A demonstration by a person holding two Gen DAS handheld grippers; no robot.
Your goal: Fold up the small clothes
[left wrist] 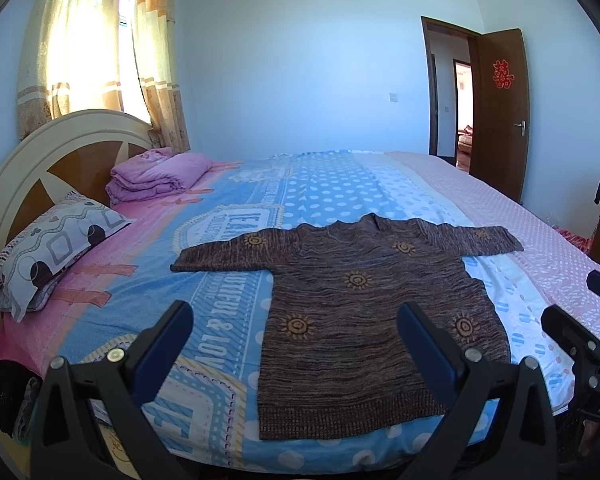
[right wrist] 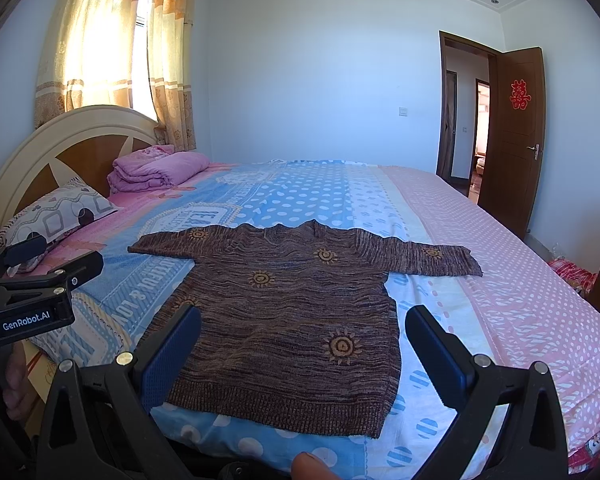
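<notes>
Sweater (left wrist: 363,312) lies flat, unfolded, sleeves out, near the bed's (left wrist: 539,264) front edge; left gripper (left wrist: 296,328) and right gripper (right wrist: 303,334) both spread, empty.

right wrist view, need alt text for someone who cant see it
A brown knit sweater with orange sun motifs lies flat, sleeves spread, on a patterned bed. The open right gripper hovers over its hem, the left gripper at the left edge.
</notes>
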